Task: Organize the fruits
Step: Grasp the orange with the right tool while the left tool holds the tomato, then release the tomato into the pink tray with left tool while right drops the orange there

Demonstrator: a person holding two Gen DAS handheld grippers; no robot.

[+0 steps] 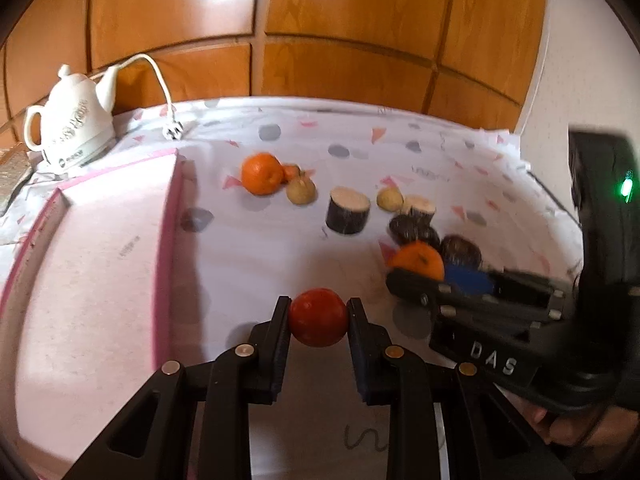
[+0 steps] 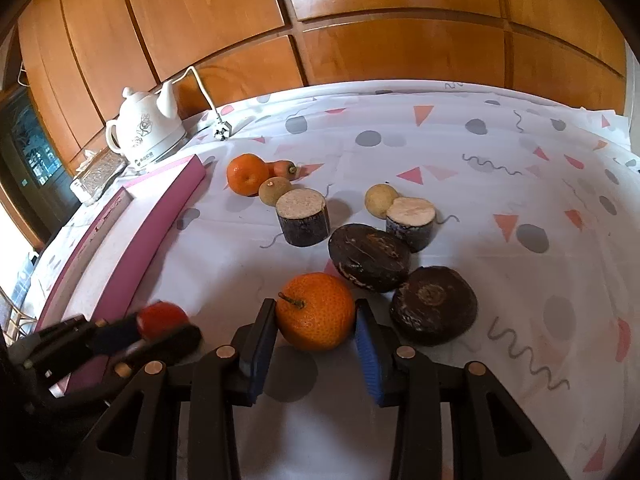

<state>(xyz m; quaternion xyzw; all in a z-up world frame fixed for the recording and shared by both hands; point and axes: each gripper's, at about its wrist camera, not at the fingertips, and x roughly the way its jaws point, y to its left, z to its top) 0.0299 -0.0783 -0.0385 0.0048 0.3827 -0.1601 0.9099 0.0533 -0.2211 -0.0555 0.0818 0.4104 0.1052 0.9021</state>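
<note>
- Our left gripper [image 1: 319, 318] is clenched on a small red fruit [image 1: 318, 317], pads pressing it from both sides, and it hangs just above the tablecloth [image 1: 248, 264] beside the long edge of the pink box [image 1: 100, 264].
- Our right gripper [image 2: 316, 320] has its jaws either side of a stemmed orange [image 2: 315, 312]; both pads look to be touching the peel, so we judge it grasped, though the fruit appears to rest on the cloth.
- The pink box takes up the left side of the table, and as far as we can see its top carries no fruit, so we judge that no fruit has reached it yet.
- Left on the cloth: a second orange [image 2: 247, 173] near the box's far corner, a small orange-red fruit [image 2: 285, 169] touching it, and a tan round fruit [image 2: 275, 191] just in front.
- Toward the middle sit two cut cylinders [image 2: 303, 216] with pale tops, another tan fruit [image 2: 380, 199] between them, and two dark round pieces [image 2: 369, 257] beside our right jaws.
- A white kettle [image 2: 146, 132] stands at the far left corner, out of the way.
- We reckon the sorting is at an early stage: two fruits in hand, most pieces loose.
</note>
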